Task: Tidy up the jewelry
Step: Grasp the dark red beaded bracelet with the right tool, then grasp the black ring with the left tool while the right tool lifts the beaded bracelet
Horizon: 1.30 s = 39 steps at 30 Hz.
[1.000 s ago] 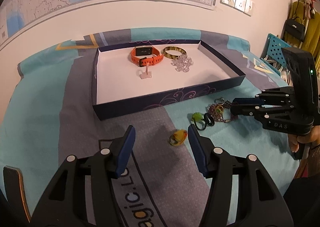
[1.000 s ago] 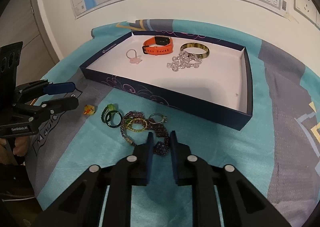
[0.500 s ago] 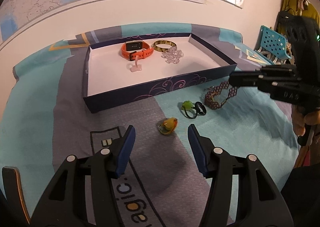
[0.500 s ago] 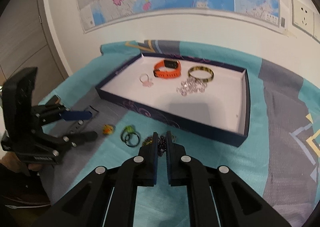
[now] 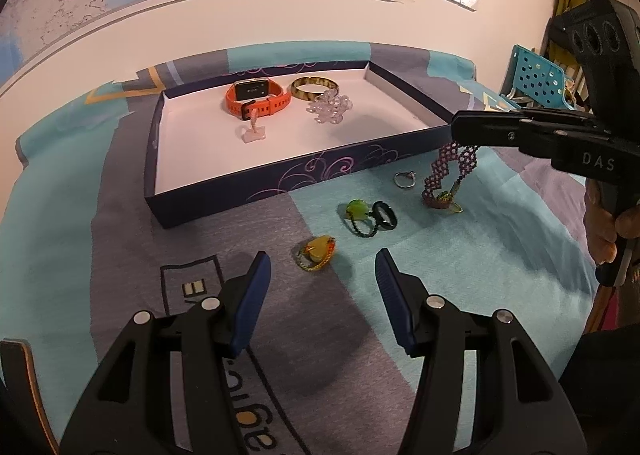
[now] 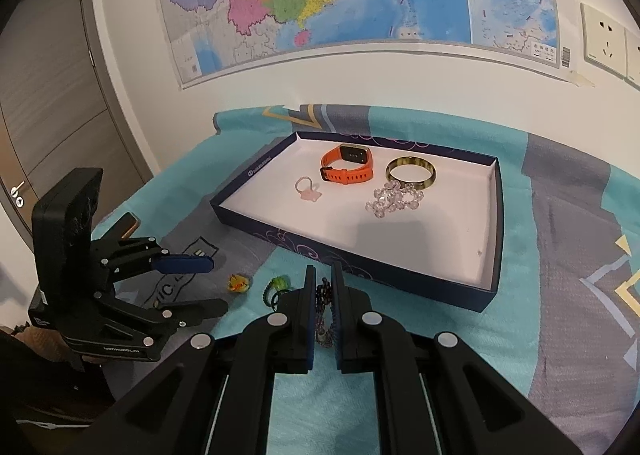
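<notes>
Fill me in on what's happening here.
A person is sorting jewelry into a shallow box. The right gripper is shut on a purple beaded bracelet, which hangs from it above the cloth. The left gripper hovers open over a yellow ring. An orange watch, a bangle and other pieces already lie in the box.

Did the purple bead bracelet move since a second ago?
Yes. The purple bead bracelet went up off the cloth, dangling from the shut right gripper beside the box.
</notes>
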{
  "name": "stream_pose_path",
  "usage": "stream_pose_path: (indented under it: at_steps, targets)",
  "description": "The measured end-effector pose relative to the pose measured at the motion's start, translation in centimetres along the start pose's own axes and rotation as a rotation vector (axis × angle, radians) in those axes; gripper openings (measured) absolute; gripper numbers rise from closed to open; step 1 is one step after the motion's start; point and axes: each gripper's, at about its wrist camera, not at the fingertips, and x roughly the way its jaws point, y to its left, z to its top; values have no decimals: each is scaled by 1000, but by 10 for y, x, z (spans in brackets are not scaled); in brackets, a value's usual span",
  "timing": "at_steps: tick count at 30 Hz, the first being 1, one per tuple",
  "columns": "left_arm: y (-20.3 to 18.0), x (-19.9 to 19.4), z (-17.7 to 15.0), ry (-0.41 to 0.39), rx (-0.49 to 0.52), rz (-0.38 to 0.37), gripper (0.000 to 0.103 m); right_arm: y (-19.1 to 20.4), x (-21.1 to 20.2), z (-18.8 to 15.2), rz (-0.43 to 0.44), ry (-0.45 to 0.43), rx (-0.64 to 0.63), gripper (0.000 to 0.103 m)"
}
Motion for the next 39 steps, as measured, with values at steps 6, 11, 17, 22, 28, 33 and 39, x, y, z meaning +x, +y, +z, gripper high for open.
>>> stream_pose_path:
  at_steps: [6,11,17,22,28,33,39]
  targets:
    - [-18,2,6,-4,35,-72,42,-7,2,-8,-9,29,24,6]
    - [-33,8,11,-13,76,-91,41,-18,2,-18,-17,46,59,6]
    - [-32,24,27,-13,104,-100,39,-22,3,-25,-7,55,77,6]
    - [-38,32,33,-4,154,-120,39,-25,6,-28,1,63,87,6]
    - [-50,38,27,40,232,-112,40,-27,8,-29,5,69,97,6]
    - [-40,36,21,64,228,-95,40,-30,8,-29,4,65,104,6]
    - [-27,29,17,53,185,-81,40,-34,8,-32,1,67,114,6]
